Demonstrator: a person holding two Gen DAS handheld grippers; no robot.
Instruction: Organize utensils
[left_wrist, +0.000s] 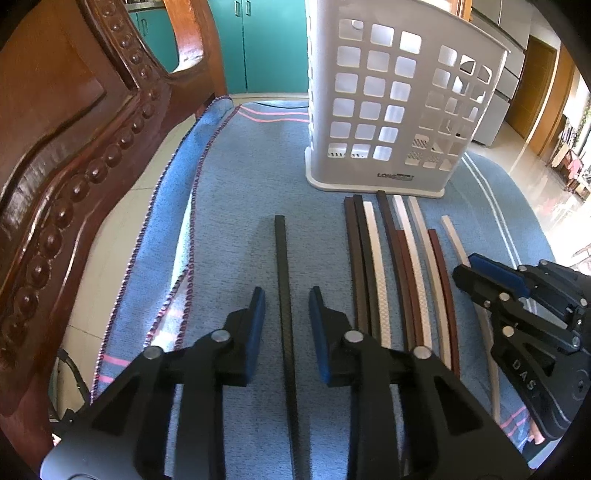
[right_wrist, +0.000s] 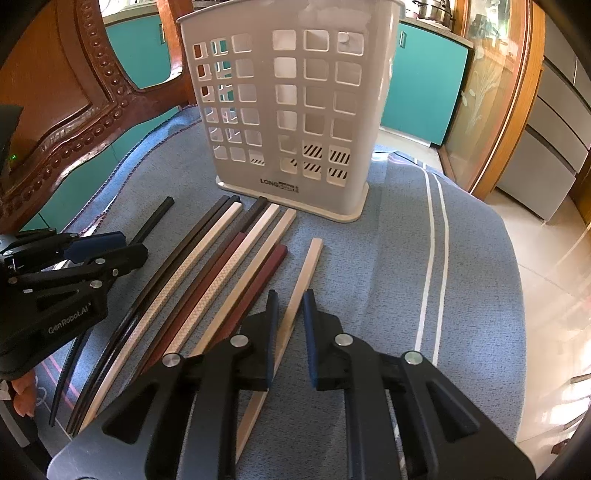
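A grey perforated utensil holder (left_wrist: 399, 99) (right_wrist: 291, 110) stands upright on a blue cloth (left_wrist: 236, 206) (right_wrist: 399, 229). Several chopsticks in black, brown, red and white lie side by side in front of it (left_wrist: 399, 266) (right_wrist: 207, 280). A single black chopstick (left_wrist: 282, 266) lies apart to their left, and my left gripper (left_wrist: 286, 302) is open with its fingers on either side of it. A single beige chopstick (right_wrist: 301, 280) lies apart to their right, and my right gripper (right_wrist: 288, 306) is open around it. Each gripper also shows in the other's view, the right one (left_wrist: 480, 277) and the left one (right_wrist: 122, 245).
A carved dark wooden chair back (left_wrist: 74, 155) (right_wrist: 55, 122) rises at the left, close to the cloth's edge. Teal cabinets (left_wrist: 258, 44) (right_wrist: 421, 81) stand behind. The cloth's edge and the tiled floor (right_wrist: 546, 258) lie to the right.
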